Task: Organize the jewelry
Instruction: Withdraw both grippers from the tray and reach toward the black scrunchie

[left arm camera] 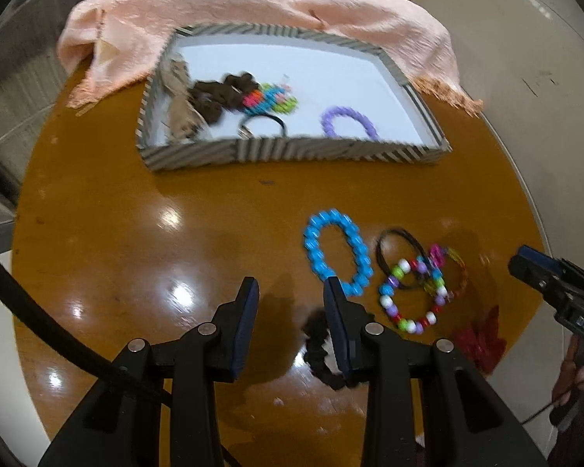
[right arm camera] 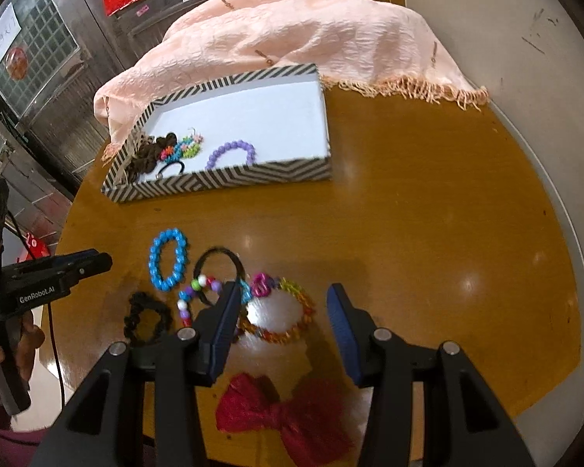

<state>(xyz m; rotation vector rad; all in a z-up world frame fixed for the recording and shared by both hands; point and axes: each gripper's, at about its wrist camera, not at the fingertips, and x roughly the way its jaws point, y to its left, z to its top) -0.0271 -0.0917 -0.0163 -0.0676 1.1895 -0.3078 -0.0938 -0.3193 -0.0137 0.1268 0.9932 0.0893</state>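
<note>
Jewelry is lying partly sorted: some pieces already in the striped tray [left arm camera: 292, 151], the rest loose on the round wooden surface [left arm camera: 136, 233].

Left wrist view: left gripper [left arm camera: 292, 292] is hovering with jaws parted, nothing between them. Blue bead bracelet [left arm camera: 336, 253] is sitting just beside its right finger, black scrunchie [left arm camera: 319, 350] under it. Multicolour bead bracelet [left arm camera: 412, 295] and a thin black hair tie [left arm camera: 399, 257] are overlapping further right. Purple bracelet [left arm camera: 348, 122] is in the tray.

Right wrist view: right gripper [right arm camera: 284, 299] is hanging over the chain bracelet [right arm camera: 288, 319], jaws wide apart, gripping nothing. Red bow [right arm camera: 284, 412] is lying nearest the camera. Peach cloth [right arm camera: 292, 39] is bunched behind the tray.

Handling guess: all light; beads hard, likely slippery, elastic loops floppy. Pinching across one side of a loop looks safest; overlapping pieces may drag along.
</note>
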